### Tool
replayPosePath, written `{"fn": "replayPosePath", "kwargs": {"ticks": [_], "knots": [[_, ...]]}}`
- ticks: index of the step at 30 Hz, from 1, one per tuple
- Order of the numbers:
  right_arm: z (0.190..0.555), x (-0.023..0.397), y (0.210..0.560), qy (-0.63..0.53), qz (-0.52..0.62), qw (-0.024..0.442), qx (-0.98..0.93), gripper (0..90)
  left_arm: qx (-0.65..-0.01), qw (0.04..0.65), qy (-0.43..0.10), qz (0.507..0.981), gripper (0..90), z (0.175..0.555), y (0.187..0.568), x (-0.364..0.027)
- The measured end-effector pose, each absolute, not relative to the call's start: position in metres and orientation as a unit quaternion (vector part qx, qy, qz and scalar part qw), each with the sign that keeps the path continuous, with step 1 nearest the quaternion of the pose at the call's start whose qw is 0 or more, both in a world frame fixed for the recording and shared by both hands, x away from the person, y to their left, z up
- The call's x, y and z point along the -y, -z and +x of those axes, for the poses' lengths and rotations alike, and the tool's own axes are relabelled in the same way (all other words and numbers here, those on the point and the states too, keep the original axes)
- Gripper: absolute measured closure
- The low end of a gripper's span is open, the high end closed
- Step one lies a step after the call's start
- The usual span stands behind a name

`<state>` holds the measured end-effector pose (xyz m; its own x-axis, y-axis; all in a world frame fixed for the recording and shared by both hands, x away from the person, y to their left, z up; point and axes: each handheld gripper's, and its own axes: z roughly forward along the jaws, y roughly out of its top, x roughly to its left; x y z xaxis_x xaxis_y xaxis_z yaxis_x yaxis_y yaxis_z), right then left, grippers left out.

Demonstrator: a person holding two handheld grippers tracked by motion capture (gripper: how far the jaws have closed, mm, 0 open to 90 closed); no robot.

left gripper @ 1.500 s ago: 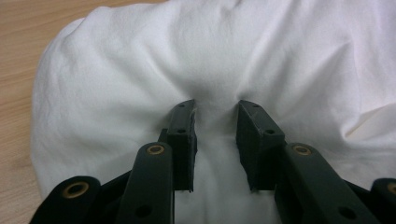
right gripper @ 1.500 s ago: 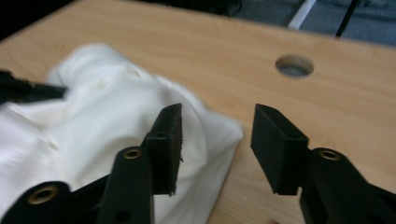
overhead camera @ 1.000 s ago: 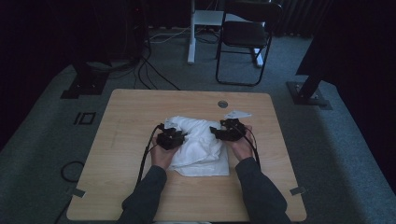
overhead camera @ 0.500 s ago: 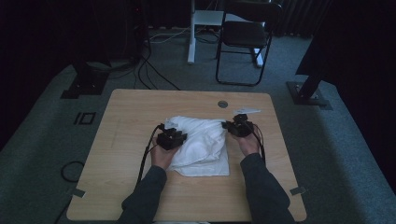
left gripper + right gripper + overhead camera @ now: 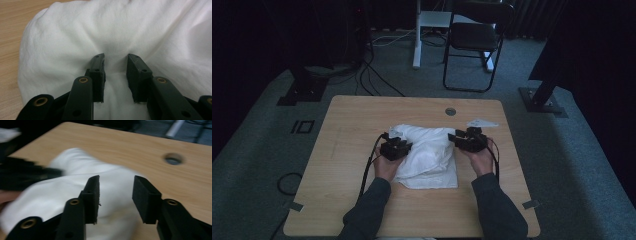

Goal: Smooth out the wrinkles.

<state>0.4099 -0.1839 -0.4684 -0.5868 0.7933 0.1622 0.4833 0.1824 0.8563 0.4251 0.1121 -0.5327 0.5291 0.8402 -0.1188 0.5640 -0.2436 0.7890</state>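
A crumpled white cloth (image 5: 427, 157) lies in the middle of the wooden table (image 5: 362, 125). At the cloth's left edge my left gripper (image 5: 408, 146) points right; in the left gripper view (image 5: 116, 58) its jaws pinch a raised fold of the cloth (image 5: 75, 30), and creases run toward the gap. My right gripper (image 5: 454, 136) is at the cloth's upper right edge, pointing left. Its jaws (image 5: 116, 180) have just been opening and stand apart above the cloth (image 5: 75, 182), with nothing pressed between the pads.
A round cable hole (image 5: 450, 111) is in the table behind the cloth, and a small white scrap (image 5: 482, 122) lies beside the right hand. A black chair (image 5: 474, 40) and floor cables stand beyond the far edge.
The right gripper has shifted a little to the right, off the cloth's upper right corner, and its jaws now stand apart. The left gripper and its hold on the cloth have not moved.
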Motion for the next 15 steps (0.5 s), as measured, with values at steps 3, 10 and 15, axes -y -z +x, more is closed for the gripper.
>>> {"fn": "replayPosePath", "kwargs": {"ticks": [3, 10, 15], "knots": [[0.400, 0.164, 0.470, -0.482, 0.394, 0.154, -0.767, 52.7, -0.456, 0.414, -0.167, 0.770, 68.4, 0.425, 0.533, -0.112], [0.391, 0.148, 0.491, -0.417, 0.395, 0.157, -0.804, 81.2, -0.457, 0.416, -0.168, 0.768, 68.4, 0.424, 0.533, -0.112], [0.365, 0.162, 0.495, -0.396, 0.402, 0.186, -0.804, 87.3, -0.456, 0.417, -0.168, 0.768, 68.3, 0.424, 0.533, -0.113]]}}
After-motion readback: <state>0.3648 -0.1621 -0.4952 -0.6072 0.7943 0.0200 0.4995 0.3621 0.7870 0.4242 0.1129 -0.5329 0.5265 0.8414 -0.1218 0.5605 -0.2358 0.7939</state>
